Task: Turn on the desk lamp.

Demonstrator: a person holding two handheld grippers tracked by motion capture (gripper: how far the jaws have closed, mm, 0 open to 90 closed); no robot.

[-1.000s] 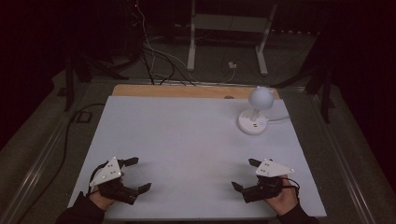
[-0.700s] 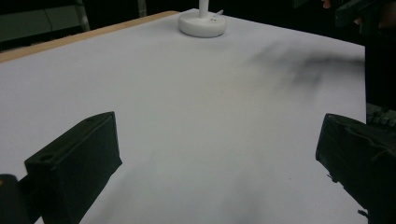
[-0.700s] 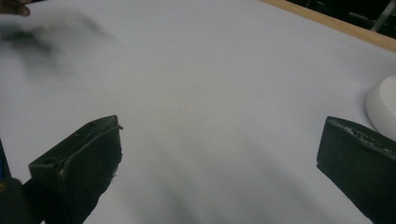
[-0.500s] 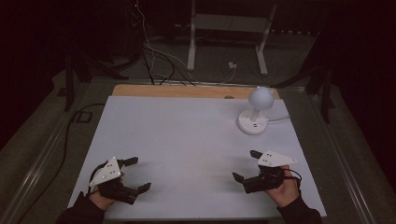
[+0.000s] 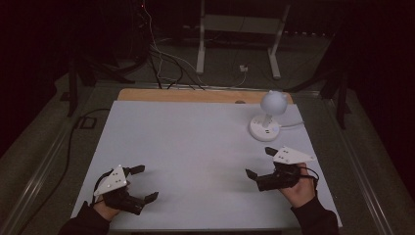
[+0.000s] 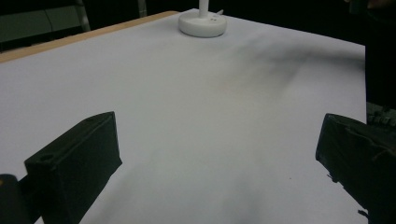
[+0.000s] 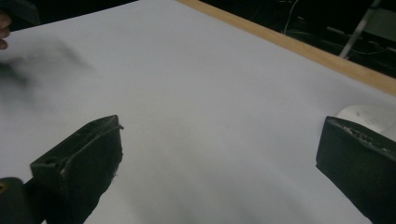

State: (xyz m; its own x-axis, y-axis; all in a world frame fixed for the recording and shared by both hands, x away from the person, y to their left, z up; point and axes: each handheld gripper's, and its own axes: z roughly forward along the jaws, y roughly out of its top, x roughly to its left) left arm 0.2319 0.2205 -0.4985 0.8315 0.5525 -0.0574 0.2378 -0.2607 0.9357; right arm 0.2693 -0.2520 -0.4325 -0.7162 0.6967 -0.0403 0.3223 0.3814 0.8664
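Note:
A small white desk lamp (image 5: 268,116) with a round head and a disc base stands at the far right of the white table (image 5: 195,147); its base (image 6: 202,23) shows at the top of the left gripper view. My left gripper (image 5: 145,182) rests near the front left edge, jaws wide open, nothing between them. My right gripper (image 5: 261,162) hovers over the front right, a little in front of the lamp, also open and empty. The lamp base (image 7: 369,117) peeks past its right jaw in the right gripper view.
A wooden strip (image 5: 195,95) borders the table's far edge. Beyond it, cables (image 5: 161,63) lie on the dark floor beside a metal stand (image 5: 240,29). A cord (image 5: 292,125) runs from the lamp off the right edge.
My right gripper has risen and moved forward and slightly right, toward the lamp. The left gripper has stayed where it was.

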